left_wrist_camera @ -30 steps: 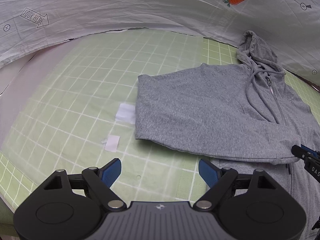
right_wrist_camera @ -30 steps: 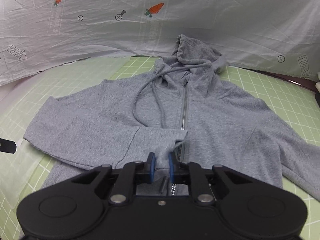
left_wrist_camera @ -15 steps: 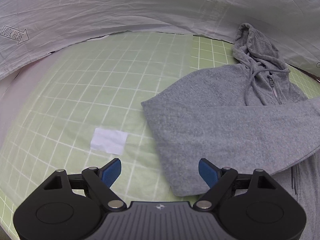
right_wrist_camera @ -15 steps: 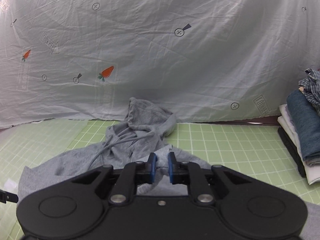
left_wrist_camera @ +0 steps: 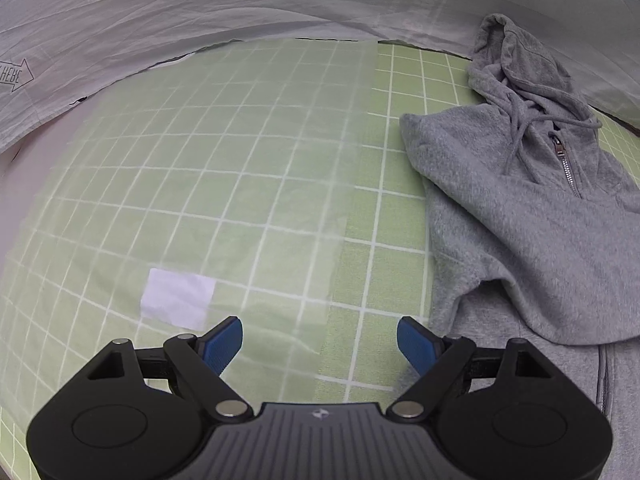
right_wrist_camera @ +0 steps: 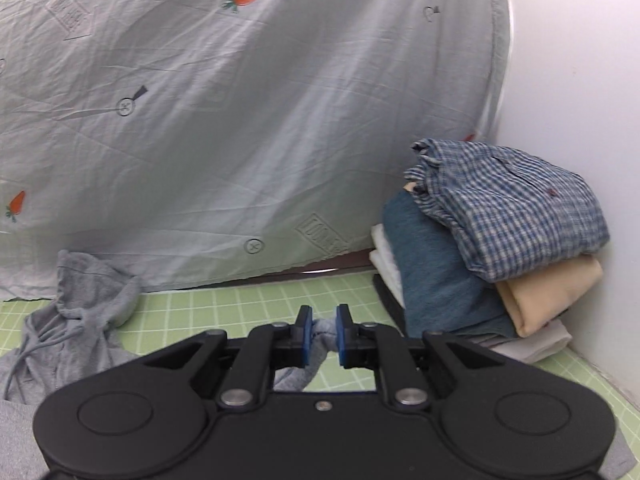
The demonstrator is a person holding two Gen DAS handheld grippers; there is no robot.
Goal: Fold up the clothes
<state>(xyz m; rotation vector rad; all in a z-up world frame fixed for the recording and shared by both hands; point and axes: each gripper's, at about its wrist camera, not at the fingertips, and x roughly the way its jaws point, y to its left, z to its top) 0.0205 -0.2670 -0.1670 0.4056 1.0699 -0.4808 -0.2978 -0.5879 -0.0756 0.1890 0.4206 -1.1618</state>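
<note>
A grey zip hoodie (left_wrist_camera: 532,232) lies on the green grid mat at the right of the left wrist view, hood toward the back sheet, one sleeve folded across its front. My left gripper (left_wrist_camera: 320,346) is open and empty, low over the mat just left of the hoodie's edge. In the right wrist view my right gripper (right_wrist_camera: 321,334) is shut on a bunch of the grey hoodie fabric (right_wrist_camera: 322,330) and holds it above the mat. The hood (right_wrist_camera: 80,300) lies at the left there.
A stack of folded clothes (right_wrist_camera: 492,264) with a blue checked shirt on top stands at the right against a white wall. A carrot-print sheet (right_wrist_camera: 240,120) hangs behind the mat. A white paper patch (left_wrist_camera: 178,298) lies on the mat (left_wrist_camera: 240,200) near my left gripper.
My right gripper has lifted the pinched hoodie fabric up and swung right toward the clothes stack. The left gripper has moved forward and closer to the mat, staying open.
</note>
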